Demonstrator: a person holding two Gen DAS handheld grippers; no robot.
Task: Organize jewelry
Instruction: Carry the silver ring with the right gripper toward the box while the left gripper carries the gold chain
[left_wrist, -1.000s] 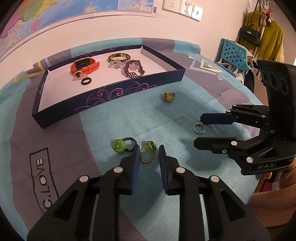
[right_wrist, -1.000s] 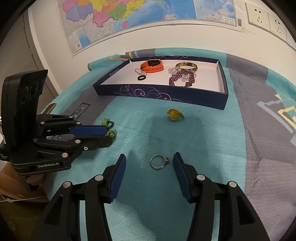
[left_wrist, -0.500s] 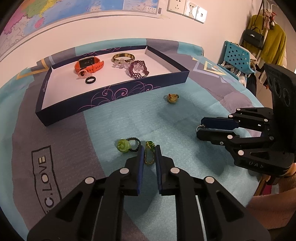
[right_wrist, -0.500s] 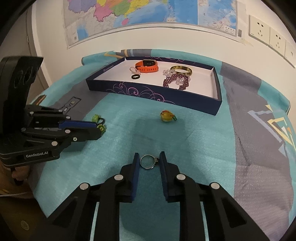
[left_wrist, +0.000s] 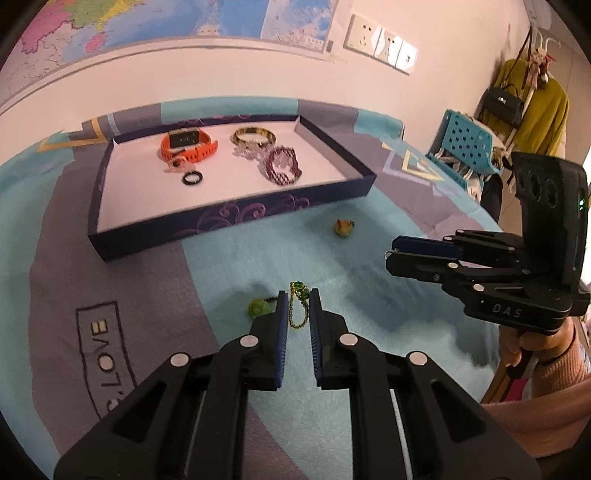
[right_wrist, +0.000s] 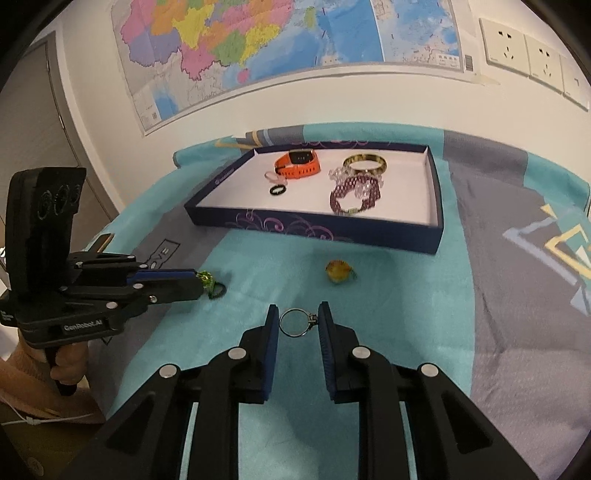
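My left gripper (left_wrist: 298, 297) is shut on a gold chain ring with a green bead (left_wrist: 298, 290) and holds it a little above the teal cloth. In the right wrist view that gripper (right_wrist: 199, 283) reaches in from the left with the green bead at its tips. The silver ring (right_wrist: 311, 318) is pinched between the pads of my right gripper (right_wrist: 298, 310), which is shut on it just over the cloth. A green flower ring (left_wrist: 258, 308) and a yellow ring (right_wrist: 338, 271) lie loose on the cloth. The dark blue tray (right_wrist: 314, 230) stands behind them.
The tray holds an orange watch (left_wrist: 188, 147), a gold bangle (left_wrist: 254, 136), a purple bead bracelet (left_wrist: 282, 170) and a black ring (left_wrist: 192, 178). A wall with a map is behind. A blue chair (left_wrist: 465, 147) and hanging clothes stand at the right. A hand (right_wrist: 68, 365) holds the left gripper.
Both grippers closed: the left on the green-bead chain ring, the right on the silver ring. The left gripper then rose with its ring off the cloth.
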